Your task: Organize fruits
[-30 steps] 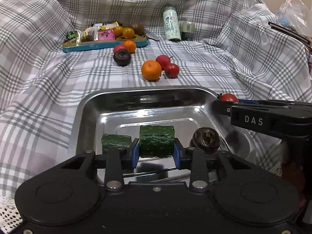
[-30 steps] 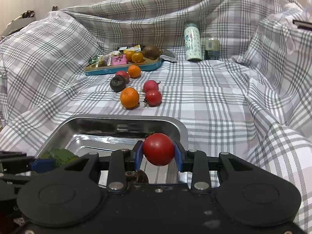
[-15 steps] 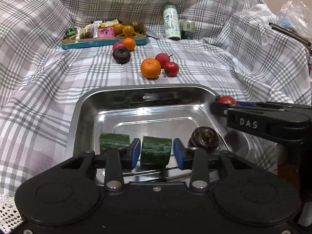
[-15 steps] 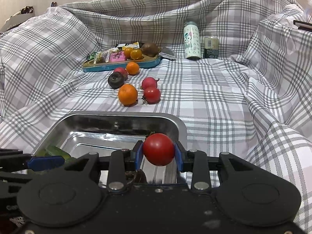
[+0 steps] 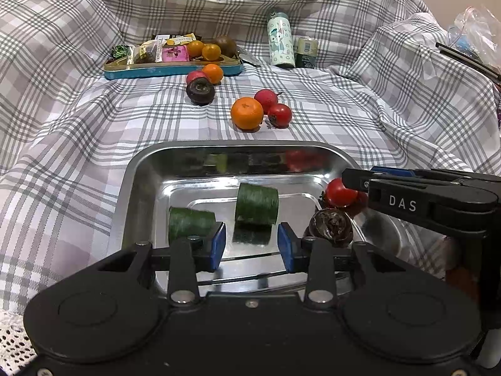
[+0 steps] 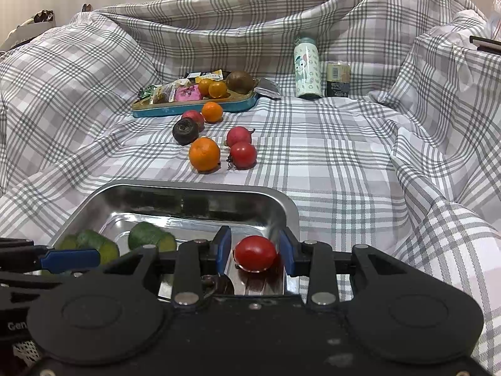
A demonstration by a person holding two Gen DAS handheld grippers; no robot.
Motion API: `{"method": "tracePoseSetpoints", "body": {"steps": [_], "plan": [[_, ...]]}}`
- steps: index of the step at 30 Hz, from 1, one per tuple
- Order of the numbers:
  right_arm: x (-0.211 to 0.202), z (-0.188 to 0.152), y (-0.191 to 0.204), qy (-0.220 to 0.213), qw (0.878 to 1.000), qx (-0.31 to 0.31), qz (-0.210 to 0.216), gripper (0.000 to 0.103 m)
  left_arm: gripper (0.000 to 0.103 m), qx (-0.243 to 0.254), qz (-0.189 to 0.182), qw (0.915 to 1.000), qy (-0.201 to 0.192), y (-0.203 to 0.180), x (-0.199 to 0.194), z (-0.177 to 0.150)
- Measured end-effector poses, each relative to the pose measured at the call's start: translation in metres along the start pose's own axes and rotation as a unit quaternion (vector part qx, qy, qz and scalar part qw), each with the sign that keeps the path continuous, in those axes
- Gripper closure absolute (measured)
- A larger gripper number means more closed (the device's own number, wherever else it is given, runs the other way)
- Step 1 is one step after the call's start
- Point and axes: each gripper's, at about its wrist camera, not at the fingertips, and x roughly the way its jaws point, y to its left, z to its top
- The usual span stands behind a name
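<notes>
Your left gripper (image 5: 250,246) gaped empty near a cucumber piece (image 5: 256,204); your right gripper (image 6: 255,250) stood open around the tomato (image 6: 255,253), over the steel tray (image 6: 188,189) on checked cloth (image 6: 344,163).

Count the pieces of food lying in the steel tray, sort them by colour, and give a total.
Green cucumber pieces: 2
Red tomato: 1
Dark fruit: 1
Total in the tray: 4
</notes>
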Motion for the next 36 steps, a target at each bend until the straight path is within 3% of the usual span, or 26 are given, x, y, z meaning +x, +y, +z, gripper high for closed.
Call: {"method": "tracePoseSetpoints", "body": {"steps": [36], "plan": [[-0.0028, -0.0007, 0.0007, -0.008, 1.000, -0.008, -0.003, 0.067, 0.057, -0.020, 0.018, 0.9994, -0.023, 0.0078, -0.0081, -0.0001]]}}
